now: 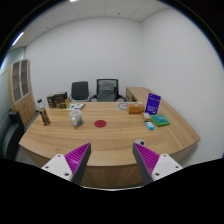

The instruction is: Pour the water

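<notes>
A long wooden table [105, 140] filled the office, two chairs behind it. I held the tongs [109, 160] wide and empty over its near edge. The upright bottle [42, 112] stood far ahead to their left, a pale cup [76, 118] just beside it, a red coaster [100, 124] nearer centre.
</notes>
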`<state>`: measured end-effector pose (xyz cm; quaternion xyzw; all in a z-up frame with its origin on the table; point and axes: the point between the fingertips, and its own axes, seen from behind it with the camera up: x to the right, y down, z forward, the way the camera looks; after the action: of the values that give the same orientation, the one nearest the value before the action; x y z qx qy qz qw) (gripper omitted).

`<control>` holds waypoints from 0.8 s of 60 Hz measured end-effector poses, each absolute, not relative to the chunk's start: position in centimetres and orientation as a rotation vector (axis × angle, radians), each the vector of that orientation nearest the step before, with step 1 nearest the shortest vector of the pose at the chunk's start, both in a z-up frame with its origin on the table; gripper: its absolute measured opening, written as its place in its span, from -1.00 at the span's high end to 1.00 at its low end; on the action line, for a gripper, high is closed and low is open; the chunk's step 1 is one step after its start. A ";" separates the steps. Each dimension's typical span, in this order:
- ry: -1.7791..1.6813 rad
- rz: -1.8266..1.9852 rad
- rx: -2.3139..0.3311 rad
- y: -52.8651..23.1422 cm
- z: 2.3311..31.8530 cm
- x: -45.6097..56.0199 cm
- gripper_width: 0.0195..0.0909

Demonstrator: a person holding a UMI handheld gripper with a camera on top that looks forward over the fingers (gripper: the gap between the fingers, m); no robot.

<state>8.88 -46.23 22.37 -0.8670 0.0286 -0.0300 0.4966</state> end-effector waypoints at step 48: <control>-0.119 0.101 -2.139 -32.1 15.8 -32.5 -0.86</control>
<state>-32.48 -32.15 15.76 -0.8759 -0.0488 0.0413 0.4782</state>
